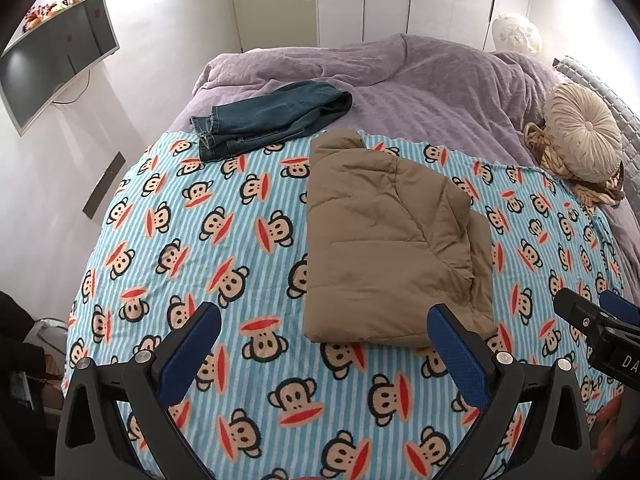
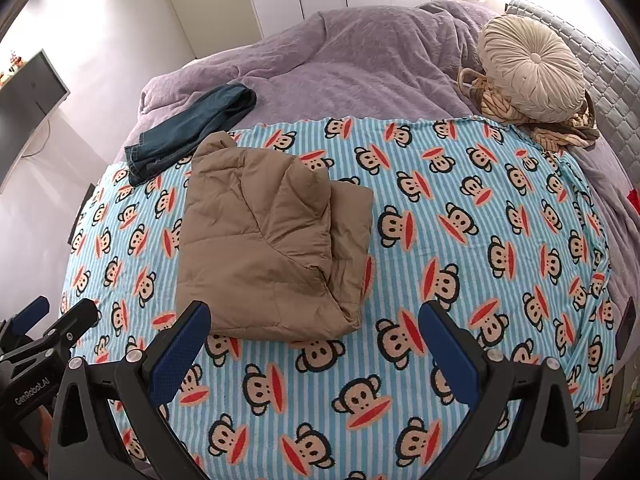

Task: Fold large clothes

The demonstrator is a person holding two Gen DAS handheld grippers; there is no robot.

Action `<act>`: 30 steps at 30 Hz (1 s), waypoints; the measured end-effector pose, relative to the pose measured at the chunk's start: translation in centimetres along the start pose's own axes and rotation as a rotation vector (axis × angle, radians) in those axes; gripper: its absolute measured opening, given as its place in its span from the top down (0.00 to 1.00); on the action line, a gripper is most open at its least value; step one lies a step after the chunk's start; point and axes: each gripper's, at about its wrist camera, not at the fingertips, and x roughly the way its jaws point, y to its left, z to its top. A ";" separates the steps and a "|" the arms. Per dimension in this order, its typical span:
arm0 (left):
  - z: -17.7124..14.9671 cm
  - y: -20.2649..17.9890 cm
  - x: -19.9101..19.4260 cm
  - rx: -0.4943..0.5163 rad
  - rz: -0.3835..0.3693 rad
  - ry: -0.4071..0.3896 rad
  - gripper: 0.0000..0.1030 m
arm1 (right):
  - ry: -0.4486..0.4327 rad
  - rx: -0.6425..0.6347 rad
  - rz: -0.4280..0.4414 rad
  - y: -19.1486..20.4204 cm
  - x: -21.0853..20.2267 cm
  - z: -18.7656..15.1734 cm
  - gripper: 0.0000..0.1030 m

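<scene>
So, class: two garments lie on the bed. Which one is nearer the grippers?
The tan padded jacket, folded on the monkey-print blanket. The blue jeans lie farther back, straddling the blanket's far edge and the purple cover.

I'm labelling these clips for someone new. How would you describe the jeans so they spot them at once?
Start at the bed with the monkey-print blanket spread over a purple cover. At the blanket's far edge, left of the folded tan padded jacket, lie the jeans, straddling both covers. They are the only dark blue denim there, flatter and thinner than the puffy jacket.
</scene>
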 end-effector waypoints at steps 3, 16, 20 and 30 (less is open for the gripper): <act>0.0 0.0 0.0 0.000 -0.001 0.000 0.00 | 0.007 -0.006 -0.002 -0.1 0.3 0.2 0.00; 0.0 -0.2 0.6 0.010 -0.007 0.009 0.00 | 0.011 -0.011 -0.004 -0.5 0.6 0.0 0.00; 0.0 -0.3 0.6 0.011 -0.007 0.009 0.00 | 0.013 -0.012 -0.002 -0.3 0.6 0.2 0.00; 0.1 -0.3 0.7 0.013 -0.008 0.009 0.00 | 0.014 -0.014 -0.003 -0.4 0.7 0.2 0.00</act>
